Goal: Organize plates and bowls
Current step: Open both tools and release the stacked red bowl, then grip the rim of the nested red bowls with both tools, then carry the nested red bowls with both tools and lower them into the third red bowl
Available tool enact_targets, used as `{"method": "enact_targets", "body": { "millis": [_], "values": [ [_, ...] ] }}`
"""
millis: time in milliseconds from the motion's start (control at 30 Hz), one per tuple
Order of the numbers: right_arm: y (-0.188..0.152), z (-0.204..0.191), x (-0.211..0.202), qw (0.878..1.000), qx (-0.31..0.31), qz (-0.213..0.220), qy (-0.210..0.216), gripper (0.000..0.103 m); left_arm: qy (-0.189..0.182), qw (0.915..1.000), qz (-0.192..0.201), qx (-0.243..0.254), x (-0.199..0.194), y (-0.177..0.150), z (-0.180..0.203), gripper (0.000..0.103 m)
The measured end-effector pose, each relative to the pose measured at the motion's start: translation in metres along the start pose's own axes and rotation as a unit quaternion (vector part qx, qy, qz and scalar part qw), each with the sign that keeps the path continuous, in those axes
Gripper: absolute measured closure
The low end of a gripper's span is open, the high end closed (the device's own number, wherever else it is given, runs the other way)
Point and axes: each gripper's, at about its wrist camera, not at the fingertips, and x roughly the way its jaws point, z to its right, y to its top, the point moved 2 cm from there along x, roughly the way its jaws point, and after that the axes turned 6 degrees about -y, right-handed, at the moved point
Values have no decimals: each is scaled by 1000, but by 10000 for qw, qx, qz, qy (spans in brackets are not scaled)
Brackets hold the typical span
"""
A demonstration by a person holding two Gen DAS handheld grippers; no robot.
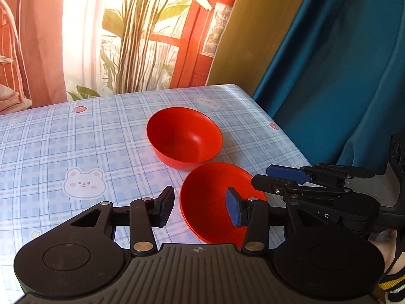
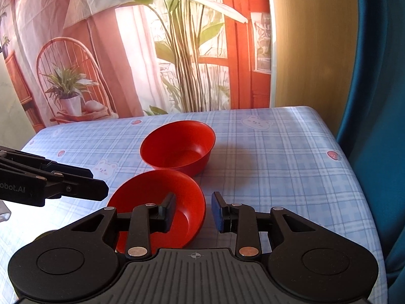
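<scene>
Two red bowls on the checked tablecloth (image 2: 278, 157): far bowl (image 2: 177, 148) upright, near bowl (image 2: 157, 197) touching it. Right gripper (image 2: 193, 211) agape astride near rim, left gripper (image 1: 200, 206) likewise, both empty. Best pinched squarely, lifted level, nested

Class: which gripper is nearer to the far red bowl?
Cannot tell; both grippers, left and right, straddle the near bowl rim, short of the far bowl.
</scene>
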Motion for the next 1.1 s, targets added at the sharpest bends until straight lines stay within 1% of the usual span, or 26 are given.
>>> {"method": "enact_targets", "body": {
  "millis": [133, 300, 533, 667, 733, 800, 833, 900, 933, 1000, 1100],
  "values": [
    [19, 0, 19, 10000, -62, 29, 23, 74, 174, 9997, 100, -125, 9, 17, -14, 56],
    [38, 2, 45, 9997, 192, 72, 116, 73, 317, 9988, 234, -277, 29, 37, -29, 56],
    [43, 13, 83, 9979, 637, -20, 107, 72, 433, 9983, 109, -382, 68, 45, -46, 57],
    [42, 17, 97, 9975, 689, -61, 130, 71, 459, 9983, 44, -368, 83, 46, -51, 57],
    [43, 13, 102, 9981, 566, -104, 216, 71, 420, 9985, 44, -348, 85, 46, -52, 58],
    [42, 9, 108, 9987, 417, -188, 222, 74, 306, 9989, 48, -361, 86, 46, -52, 66],
    [43, 7, 109, 9988, 388, -198, 228, 75, 359, 9988, 56, -336, 86, 46, -51, 67],
    [43, 6, 110, 9989, 380, -200, 198, 80, 445, 9986, 102, -274, 85, 46, -51, 69],
    [43, 6, 110, 9988, 384, -207, 199, 81, 481, 9984, 110, -274, 84, 46, -52, 72],
    [43, 6, 108, 9987, 402, -193, 230, 84, 505, 9983, 116, -281, 80, 47, -52, 73],
    [47, 5, 99, 9986, 441, -61, 274, 84, 513, 9984, 230, -92, 67, 52, -44, 73]
  ]
}}
